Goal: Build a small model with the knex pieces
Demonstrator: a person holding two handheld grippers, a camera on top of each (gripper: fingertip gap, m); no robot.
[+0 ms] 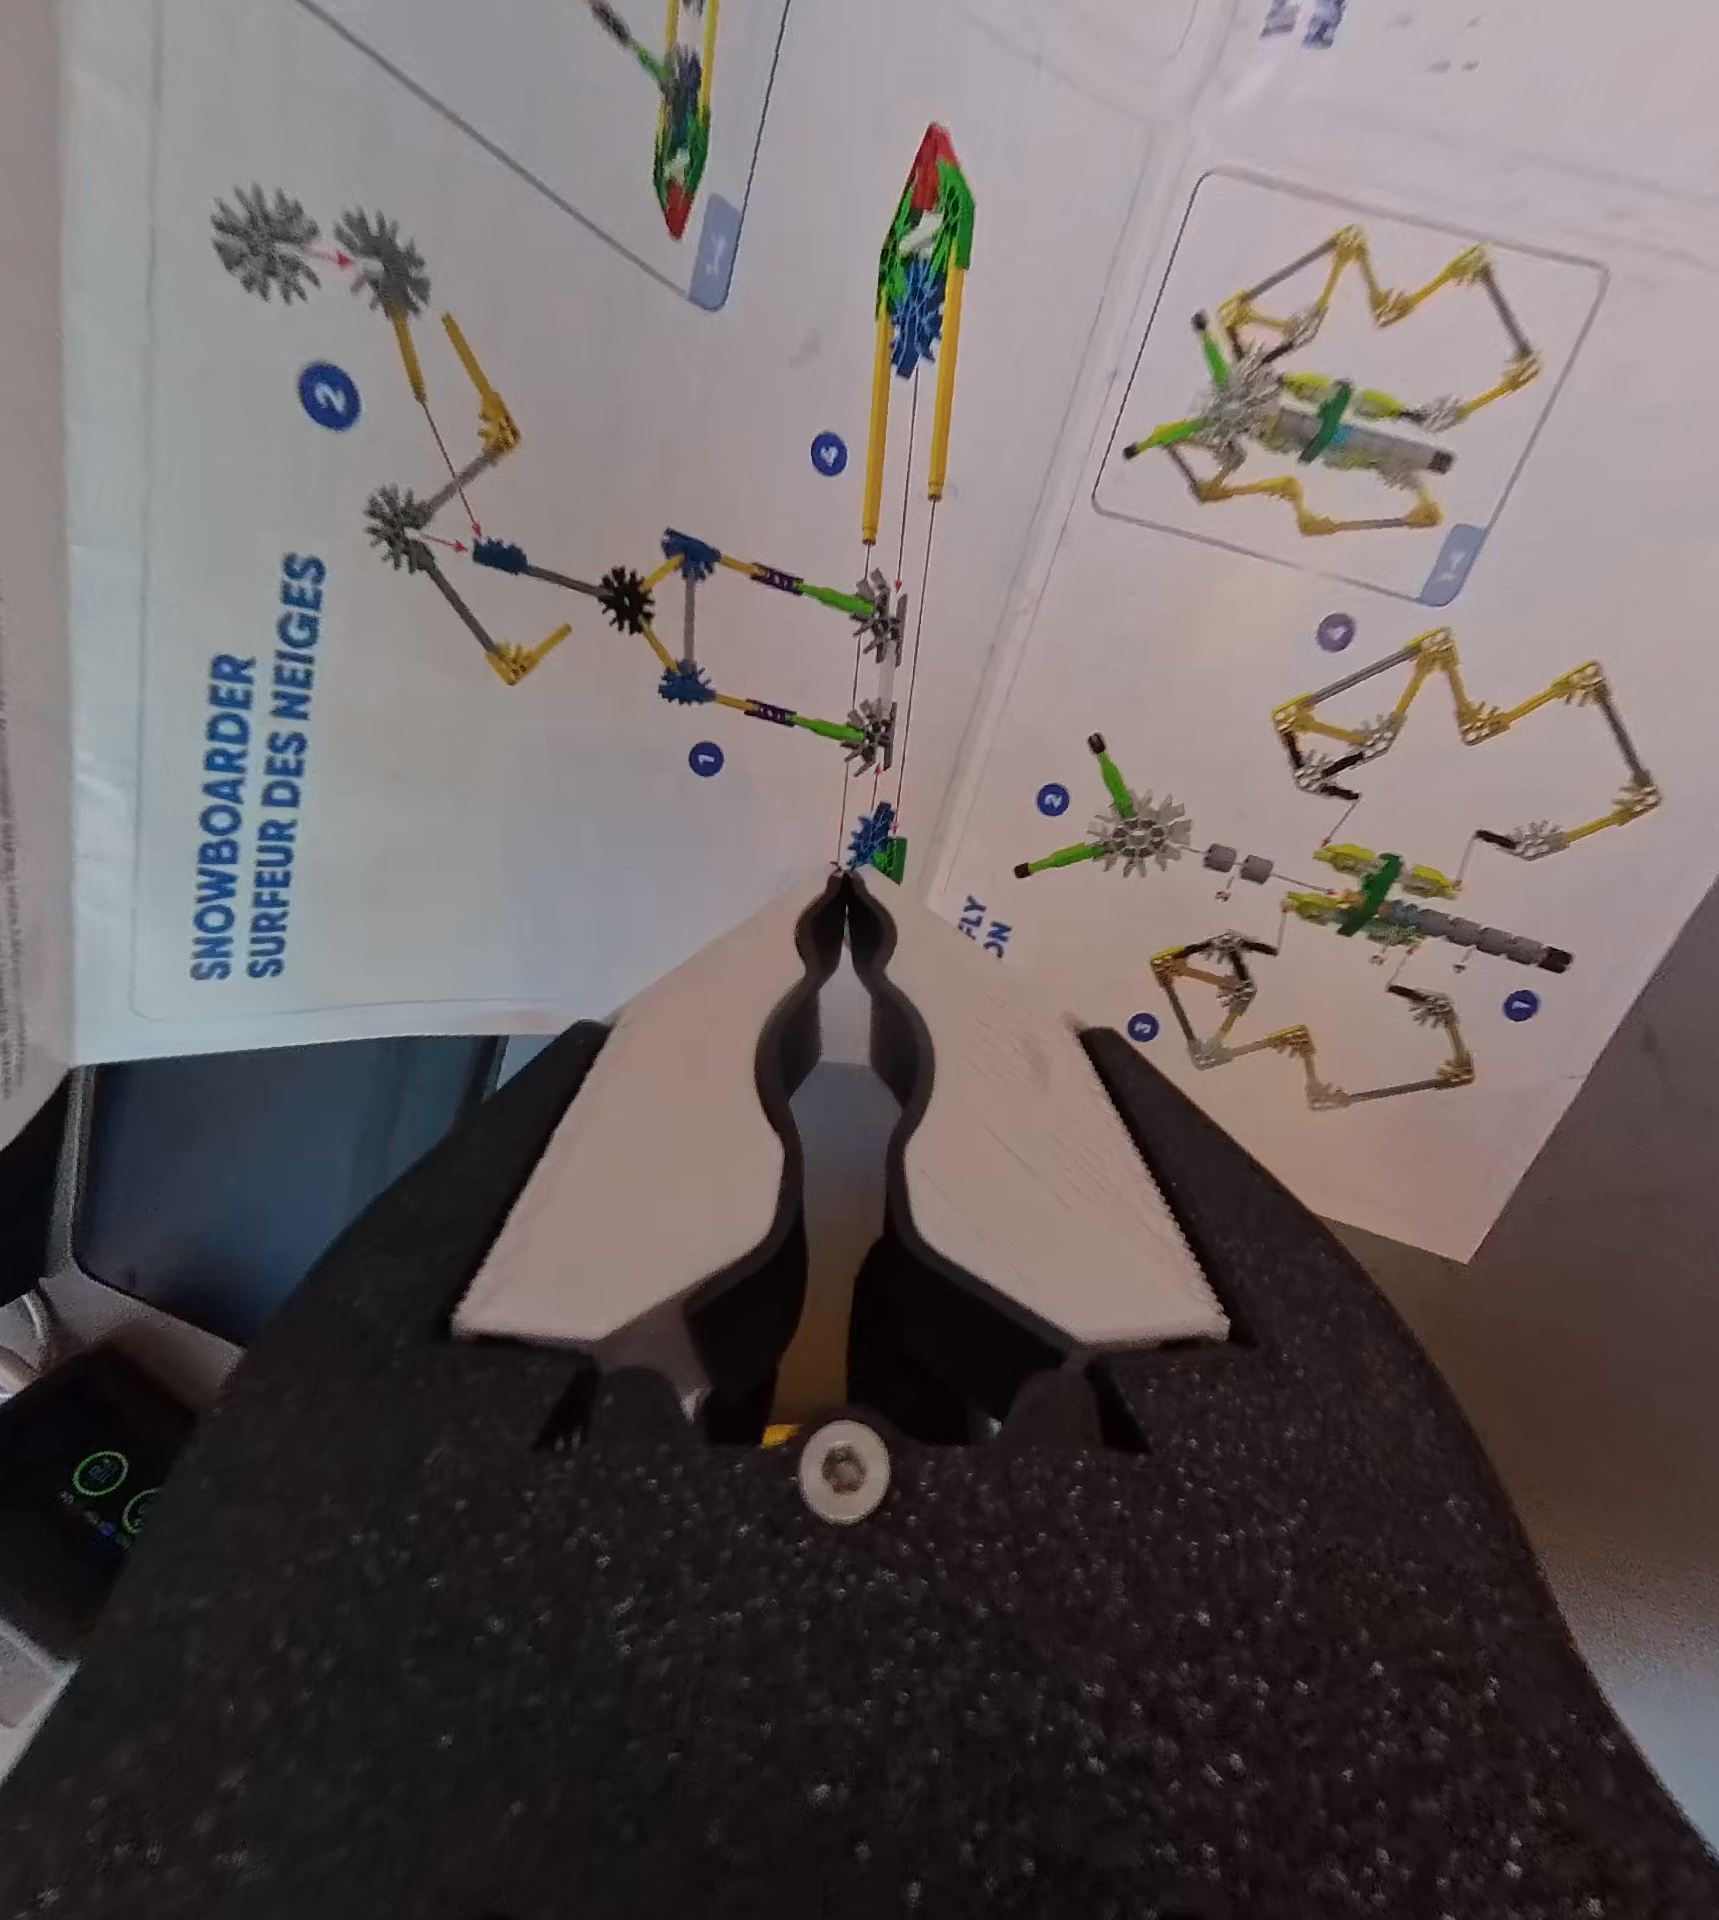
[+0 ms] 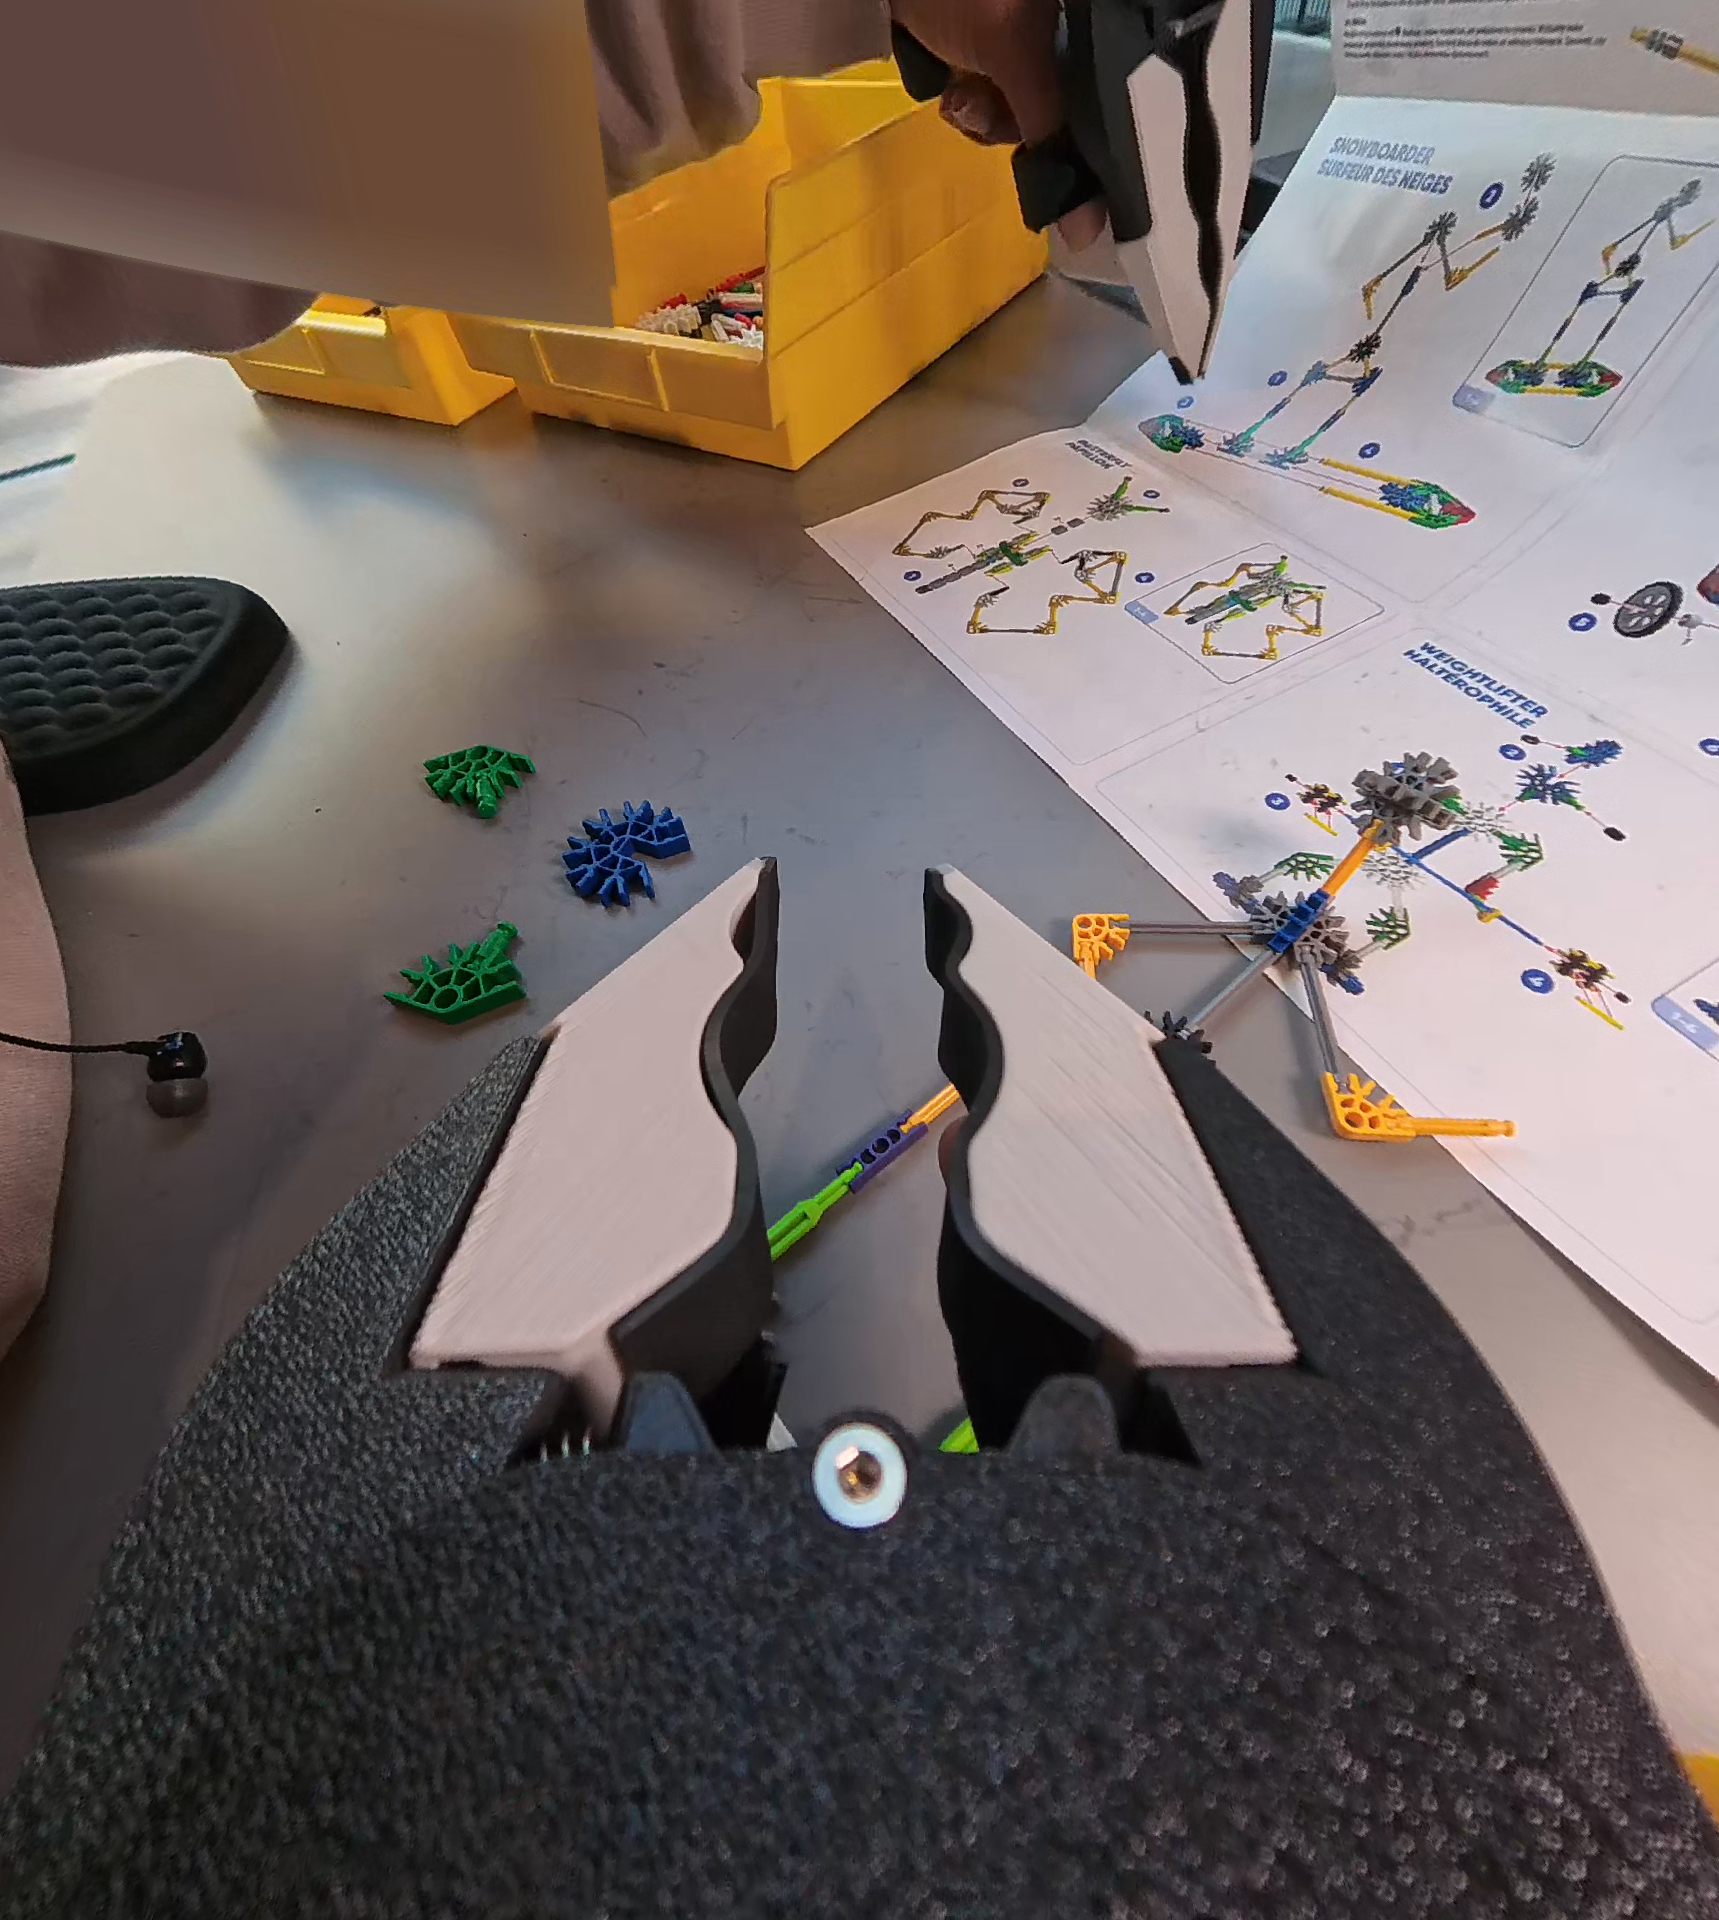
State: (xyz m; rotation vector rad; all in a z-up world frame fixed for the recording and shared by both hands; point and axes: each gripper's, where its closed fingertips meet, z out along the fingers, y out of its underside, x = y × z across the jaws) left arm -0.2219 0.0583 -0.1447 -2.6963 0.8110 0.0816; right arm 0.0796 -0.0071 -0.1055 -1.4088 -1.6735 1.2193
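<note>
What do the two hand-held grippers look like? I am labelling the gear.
Both match: the left hand-held gripper and the right hand-held gripper have a rough black body, pale grey ridged fingers with wavy black inner pads, and one silver screw at the base.

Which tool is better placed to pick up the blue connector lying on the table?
Right, probably. The right tool is open just above the table with the blue connector close to its left fingertip. The left tool is shut, its tip down at the instruction sheet, farther off.
</note>
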